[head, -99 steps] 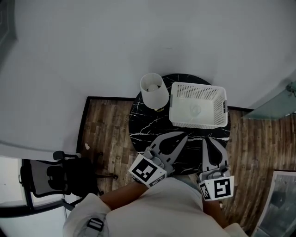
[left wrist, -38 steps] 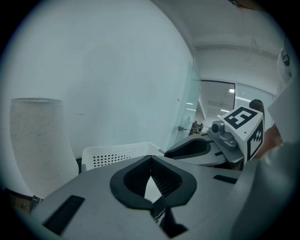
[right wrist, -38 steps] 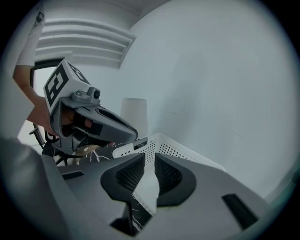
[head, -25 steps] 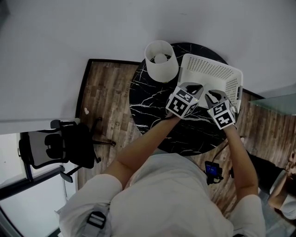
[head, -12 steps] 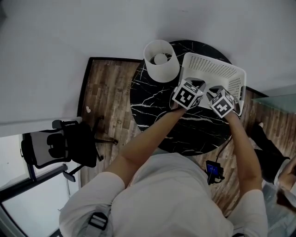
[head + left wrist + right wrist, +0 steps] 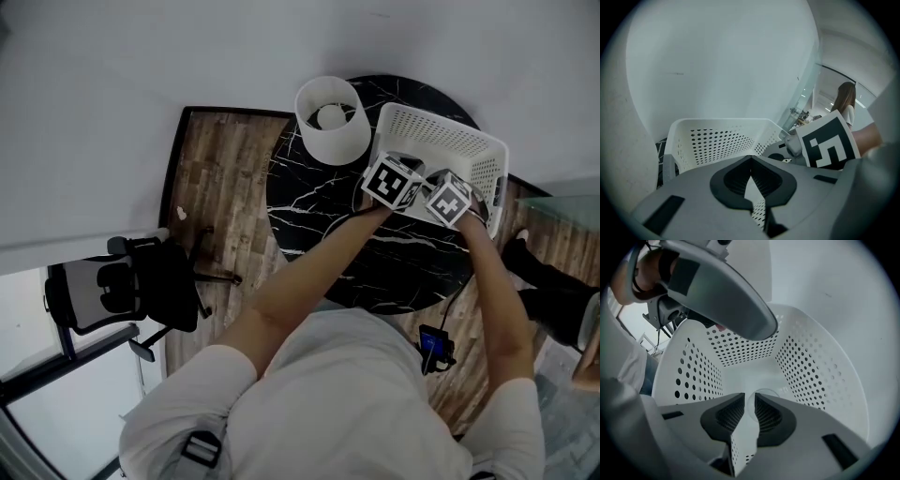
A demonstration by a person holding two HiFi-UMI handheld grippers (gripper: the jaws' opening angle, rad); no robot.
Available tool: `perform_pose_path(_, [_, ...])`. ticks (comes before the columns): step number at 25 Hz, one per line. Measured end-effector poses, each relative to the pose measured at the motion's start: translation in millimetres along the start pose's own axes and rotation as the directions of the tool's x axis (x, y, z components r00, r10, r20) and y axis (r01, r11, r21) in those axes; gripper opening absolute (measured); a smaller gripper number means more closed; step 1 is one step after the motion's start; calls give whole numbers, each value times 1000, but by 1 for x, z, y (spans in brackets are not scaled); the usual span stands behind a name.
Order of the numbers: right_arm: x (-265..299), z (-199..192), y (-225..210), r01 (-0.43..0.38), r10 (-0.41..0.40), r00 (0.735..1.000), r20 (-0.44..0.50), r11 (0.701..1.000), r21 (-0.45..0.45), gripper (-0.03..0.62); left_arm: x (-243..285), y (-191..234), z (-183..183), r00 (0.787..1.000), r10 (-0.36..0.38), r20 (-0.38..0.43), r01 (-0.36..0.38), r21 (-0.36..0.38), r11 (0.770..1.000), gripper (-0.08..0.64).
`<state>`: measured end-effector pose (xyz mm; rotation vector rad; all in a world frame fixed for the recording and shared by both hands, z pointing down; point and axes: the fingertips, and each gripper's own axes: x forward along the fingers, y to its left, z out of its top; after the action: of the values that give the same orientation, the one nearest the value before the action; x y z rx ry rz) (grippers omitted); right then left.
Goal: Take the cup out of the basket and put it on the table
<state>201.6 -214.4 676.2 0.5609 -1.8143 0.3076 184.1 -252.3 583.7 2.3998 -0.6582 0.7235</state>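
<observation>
In the head view, the white basket (image 6: 473,141) sits at the far edge of the round black surface (image 6: 309,216), just beside a lampshade (image 6: 330,122). The left tongs (image 6: 397,171) and right tongs (image 6: 459,194) both hang over the basket's near rim. Their marker cubes hide the tips, and the cup cannot be seen.

In the left gripper view, the left tongs (image 6: 751,158) are closed on nothing.

In the right gripper view, the right tongs (image 6: 749,395) stand slightly apart above the basket floor. A clear cup (image 6: 761,393) sits there, its rim showing in the gap, but contact is unclear. The cup looks thin, light, slippery and easily crushed, so a gentle pinch on the wall near the rim seems best. Its outline is faint against the white.
</observation>
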Motion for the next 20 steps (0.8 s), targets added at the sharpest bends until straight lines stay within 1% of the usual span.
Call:
perform_pose_path(6, [15,-6,2,-16,15,999,-38,1000,-5,51,6,4,-4,1000,-10,-10,9,-57,998,6])
perform_pose_path(14, [23,-9,-2,-3,1,999,-40,1000,-28,46,8,4,-2,1000,-13,-2,13,-66,998,6])
perform_pose_path(17, [23,-10,-3,-1,0,999,-34,999,-33,26,7,4,0,1000,-15,3,15,-66,998,6])
perform_pose_path(20, [22,-11,-5,0,-1,1000,-26,1000,-25,23,6,4,0,1000,-14,3,15,-65,998,6])
